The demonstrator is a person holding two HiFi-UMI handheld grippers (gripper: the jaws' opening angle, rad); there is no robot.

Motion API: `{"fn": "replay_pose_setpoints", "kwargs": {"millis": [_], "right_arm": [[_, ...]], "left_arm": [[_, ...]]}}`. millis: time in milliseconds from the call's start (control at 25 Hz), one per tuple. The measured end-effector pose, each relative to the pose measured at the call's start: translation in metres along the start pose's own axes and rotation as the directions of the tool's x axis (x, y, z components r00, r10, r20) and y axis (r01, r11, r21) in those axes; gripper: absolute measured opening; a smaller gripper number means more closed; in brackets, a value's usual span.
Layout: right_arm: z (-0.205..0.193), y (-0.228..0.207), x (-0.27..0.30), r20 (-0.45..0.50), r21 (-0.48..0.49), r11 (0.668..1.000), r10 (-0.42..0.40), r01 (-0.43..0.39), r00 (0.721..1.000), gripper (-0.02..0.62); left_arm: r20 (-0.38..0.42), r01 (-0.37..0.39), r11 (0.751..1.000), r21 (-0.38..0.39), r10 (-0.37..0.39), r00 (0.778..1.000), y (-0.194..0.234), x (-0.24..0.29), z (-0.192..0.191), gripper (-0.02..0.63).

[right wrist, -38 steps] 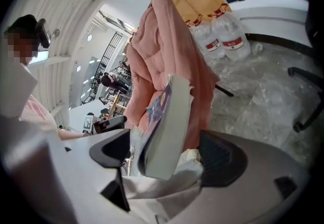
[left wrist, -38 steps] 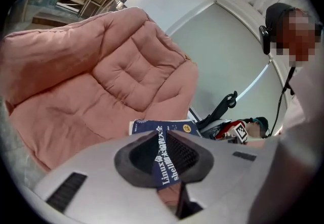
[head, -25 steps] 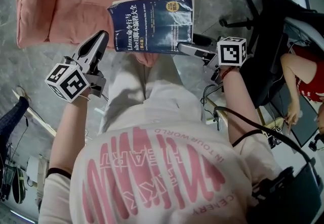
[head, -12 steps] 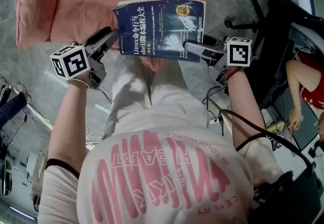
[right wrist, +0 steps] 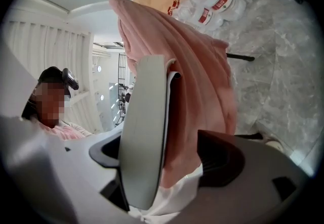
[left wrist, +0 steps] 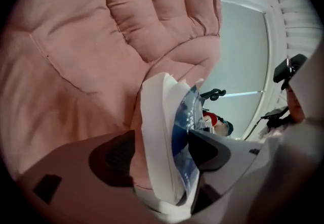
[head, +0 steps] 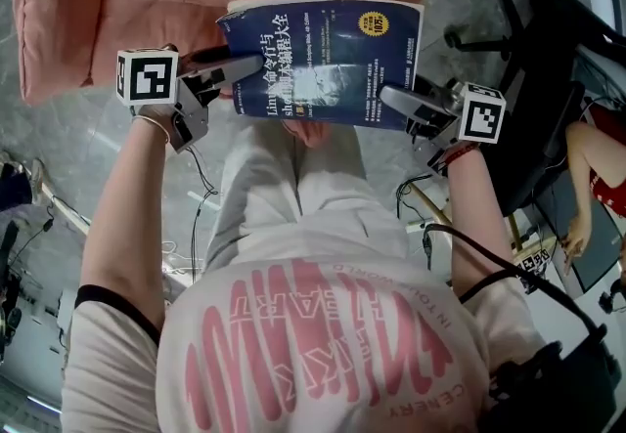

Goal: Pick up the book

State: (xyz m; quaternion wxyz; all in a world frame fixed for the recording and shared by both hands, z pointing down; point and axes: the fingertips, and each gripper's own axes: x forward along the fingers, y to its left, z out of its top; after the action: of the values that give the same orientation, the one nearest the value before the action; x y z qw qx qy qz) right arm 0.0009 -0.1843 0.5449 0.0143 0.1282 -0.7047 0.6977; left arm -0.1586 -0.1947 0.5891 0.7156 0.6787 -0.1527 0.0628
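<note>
Since a second ago, my left gripper point(head: 252, 67) has come in from clear of the book point(head: 323, 60) to its left edge, and its jaws have gone from nearly closed to wide apart. They are opening at this moment.

The left gripper view shows the book's edge standing between the jaws, with the white pages and blue cover both inside. The right jaw lies close against the cover. A strip of pink shows between the left pad and the pages, so there is no clamp on that side.

My right gripper point(head: 391, 99) is closed on the book's near right corner and carries it. In the right gripper view the book stands edge-on between the jaws, against the left pad; contact at the right pad is unclear.

The book is held off the ground, cover up, above my lap and spanning the two grippers.

A pink cushion point(head: 147, 1) lies beyond it, to the far left. Grey marble floor point(head: 98, 157) shows on the left. A black office chair point(head: 548, 30) stands to the right. At the right edge, a person in a red top point(head: 599, 162) sits.
</note>
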Motion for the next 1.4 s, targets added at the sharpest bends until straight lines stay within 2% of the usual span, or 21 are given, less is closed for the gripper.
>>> {"fn": "replay_pose_setpoints", "kwargs": {"millis": [120,320,520,680,800,840,1000,1200,1400], "right_arm": [[0.001,0.003,0.003,-0.009,-0.006,0.999,0.048,-0.048,0.999,0.434],[-0.003,0.005,0.005,-0.035,-0.002,0.995,0.103,-0.103,0.994,0.434],[-0.004,0.016,0.010,-0.068,-0.044,0.980,0.190,-0.193,0.979,0.434],[-0.004,0.026,0.016,-0.091,-0.033,0.966,0.254,-0.258,0.963,0.434],[0.000,0.024,0.022,-0.077,0.039,0.970,0.244,-0.241,0.967,0.433],[0.002,0.022,0.023,-0.073,0.058,0.972,0.234,-0.230,0.970,0.413],[0.003,0.017,0.025,-0.040,0.093,0.970,0.227,-0.223,0.973,0.360],[0.006,0.017,0.023,0.032,0.131,0.960,0.246,-0.249,0.969,0.351],[0.007,0.014,0.022,0.031,0.100,0.979,0.176,-0.178,0.984,0.260]], "left_arm": [[-0.013,0.045,0.999,-0.001,-0.045,0.999,-0.002,0.007,0.005,0.324],[0.009,0.136,0.991,-0.015,-0.136,0.991,-0.010,0.010,0.016,0.324],[-0.018,0.155,0.988,-0.009,-0.155,0.988,-0.005,0.015,0.017,0.324],[0.027,0.199,0.979,-0.033,-0.198,0.980,-0.008,0.019,0.027,0.324],[0.021,0.250,0.967,-0.044,-0.249,0.968,-0.018,0.026,0.026,0.315],[0.027,0.257,0.965,-0.048,-0.256,0.966,-0.019,0.026,0.025,0.295],[0.100,0.264,0.963,-0.058,-0.258,0.961,-0.018,0.022,0.027,0.282],[0.181,0.245,0.968,-0.059,-0.231,0.956,-0.019,0.021,0.028,0.282],[0.217,0.207,0.978,-0.032,-0.195,0.956,-0.018,0.019,0.029,0.282]]}}
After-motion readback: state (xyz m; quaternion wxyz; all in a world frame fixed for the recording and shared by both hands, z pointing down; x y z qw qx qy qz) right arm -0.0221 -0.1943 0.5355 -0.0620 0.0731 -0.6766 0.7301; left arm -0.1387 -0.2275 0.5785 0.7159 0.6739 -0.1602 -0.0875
